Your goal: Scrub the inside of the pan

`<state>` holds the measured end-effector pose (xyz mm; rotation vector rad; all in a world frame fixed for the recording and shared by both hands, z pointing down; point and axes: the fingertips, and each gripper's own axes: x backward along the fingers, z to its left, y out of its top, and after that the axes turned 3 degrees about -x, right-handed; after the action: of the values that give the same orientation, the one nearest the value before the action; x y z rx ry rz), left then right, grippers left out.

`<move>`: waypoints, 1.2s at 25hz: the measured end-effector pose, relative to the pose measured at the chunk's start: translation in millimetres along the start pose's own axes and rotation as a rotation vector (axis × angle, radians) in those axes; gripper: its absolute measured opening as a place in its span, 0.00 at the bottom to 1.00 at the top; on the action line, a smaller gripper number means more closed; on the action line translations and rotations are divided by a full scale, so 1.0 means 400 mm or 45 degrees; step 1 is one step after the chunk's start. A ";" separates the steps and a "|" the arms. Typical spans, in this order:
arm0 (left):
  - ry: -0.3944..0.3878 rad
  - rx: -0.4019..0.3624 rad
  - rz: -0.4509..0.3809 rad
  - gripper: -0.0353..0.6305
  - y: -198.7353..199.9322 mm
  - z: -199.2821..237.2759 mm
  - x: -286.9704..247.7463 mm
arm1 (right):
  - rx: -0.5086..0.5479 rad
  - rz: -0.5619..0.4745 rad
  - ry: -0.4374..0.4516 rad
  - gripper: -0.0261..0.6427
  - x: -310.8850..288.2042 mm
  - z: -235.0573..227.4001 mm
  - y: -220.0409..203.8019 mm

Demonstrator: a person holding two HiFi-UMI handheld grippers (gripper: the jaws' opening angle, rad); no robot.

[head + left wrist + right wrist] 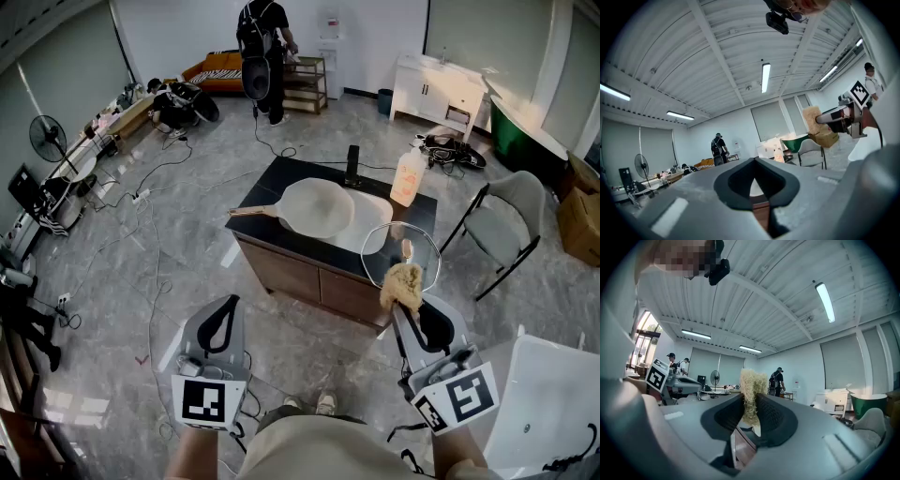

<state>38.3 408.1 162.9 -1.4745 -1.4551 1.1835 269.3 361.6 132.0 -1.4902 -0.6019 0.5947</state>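
A pale pan (319, 208) with a wooden handle lies on the dark table (279, 178), well ahead of both grippers. My right gripper (407, 306) is shut on a yellowish fibre scrubber (401, 282) and is held in the air in front of the table's near right corner. In the right gripper view the scrubber (751, 390) stands up between the pads of the right gripper (750, 401). My left gripper (228, 305) is shut with nothing in it, held low at the left over the floor. The left gripper view shows the left gripper (755, 161) tilted towards the ceiling.
A glass lid (401, 253), a white mat (373, 220), a soap bottle (409, 175) and a black upright object (352, 166) share the table. A folding chair (511, 227) stands to the right, a white tub (553, 394) at lower right. Cables cross the floor; a person (262, 42) stands at the back.
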 end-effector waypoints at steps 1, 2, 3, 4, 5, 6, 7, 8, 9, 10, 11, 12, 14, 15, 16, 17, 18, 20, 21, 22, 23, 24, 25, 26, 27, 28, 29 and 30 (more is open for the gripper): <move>-0.007 0.017 -0.020 0.06 0.003 -0.001 -0.001 | -0.009 -0.011 0.002 0.17 -0.001 -0.003 0.000; -0.014 0.029 -0.036 0.06 0.005 -0.003 -0.003 | -0.020 -0.022 0.005 0.17 -0.001 -0.006 0.001; -0.018 0.036 -0.044 0.06 0.006 -0.004 -0.005 | -0.032 -0.034 0.008 0.17 -0.001 -0.009 0.001; -0.019 0.035 -0.044 0.06 0.006 -0.007 -0.008 | -0.047 -0.044 0.011 0.17 -0.001 -0.013 0.000; -0.019 0.021 -0.040 0.06 0.003 -0.008 -0.011 | -0.059 -0.049 0.011 0.17 -0.001 -0.018 -0.002; -0.020 -0.003 -0.037 0.06 0.001 -0.008 -0.016 | -0.067 -0.050 0.010 0.17 -0.001 -0.022 -0.006; -0.021 -0.023 -0.034 0.06 -0.002 -0.008 -0.019 | -0.070 -0.048 0.008 0.17 -0.003 -0.026 -0.010; -0.023 -0.034 -0.030 0.06 -0.004 -0.006 -0.023 | -0.071 -0.045 0.007 0.17 -0.004 -0.027 -0.014; -0.022 -0.038 -0.024 0.06 -0.005 -0.005 -0.026 | -0.071 -0.042 0.008 0.17 -0.005 -0.028 -0.019; -0.020 -0.040 -0.016 0.06 -0.007 -0.004 -0.029 | -0.073 -0.038 0.010 0.17 -0.006 -0.028 -0.023; -0.017 -0.037 -0.006 0.06 -0.010 -0.004 -0.031 | -0.075 -0.034 0.012 0.17 -0.008 -0.029 -0.028; -0.014 -0.027 0.003 0.06 -0.014 -0.005 -0.034 | -0.078 -0.030 0.014 0.17 -0.009 -0.030 -0.031; -0.013 -0.002 0.015 0.06 -0.013 -0.010 -0.041 | -0.082 -0.018 0.017 0.17 -0.014 -0.033 -0.037; -0.016 -0.001 0.017 0.06 -0.011 -0.011 -0.045 | -0.083 -0.011 0.020 0.17 -0.016 -0.034 -0.040; -0.020 -0.009 0.019 0.06 -0.010 -0.011 -0.048 | -0.082 -0.003 0.024 0.17 -0.020 -0.035 -0.043; -0.024 -0.023 0.020 0.06 -0.012 -0.010 -0.051 | -0.081 0.004 0.028 0.17 -0.025 -0.035 -0.047; -0.025 -0.036 0.024 0.06 -0.014 -0.008 -0.054 | -0.080 0.010 0.033 0.17 -0.031 -0.034 -0.051; -0.022 -0.055 0.039 0.06 -0.024 -0.002 -0.058 | -0.084 0.022 0.042 0.17 -0.043 -0.031 -0.061; -0.023 -0.080 0.042 0.06 -0.029 0.002 -0.059 | -0.087 0.028 0.047 0.17 -0.048 -0.029 -0.066; -0.022 -0.098 0.044 0.06 -0.033 0.007 -0.060 | -0.089 0.034 0.052 0.17 -0.052 -0.028 -0.071; -0.016 -0.100 0.047 0.06 -0.037 0.011 -0.062 | -0.090 0.039 0.056 0.17 -0.057 -0.029 -0.075; -0.007 -0.090 0.053 0.06 -0.040 0.016 -0.066 | -0.088 0.043 0.059 0.17 -0.063 -0.032 -0.079; 0.002 -0.080 0.058 0.06 -0.044 0.022 -0.072 | -0.085 0.046 0.062 0.17 -0.071 -0.037 -0.082; 0.009 -0.077 0.059 0.06 -0.048 0.027 -0.079 | -0.083 0.047 0.065 0.17 -0.080 -0.042 -0.086; 0.017 -0.066 0.061 0.06 -0.053 0.032 -0.086 | -0.081 0.048 0.067 0.17 -0.089 -0.047 -0.089; 0.027 -0.042 0.065 0.06 -0.057 0.036 -0.093 | -0.080 0.048 0.068 0.17 -0.098 -0.052 -0.091; 0.034 -0.020 0.068 0.06 -0.059 0.040 -0.101 | -0.078 0.048 0.068 0.17 -0.106 -0.056 -0.093; 0.037 -0.011 0.067 0.06 -0.061 0.045 -0.110 | -0.077 0.049 0.068 0.17 -0.116 -0.060 -0.095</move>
<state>16.6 364.9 185.3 -1.5382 -1.4112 1.1845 252.2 312.4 170.0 -1.5722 -0.5552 0.5688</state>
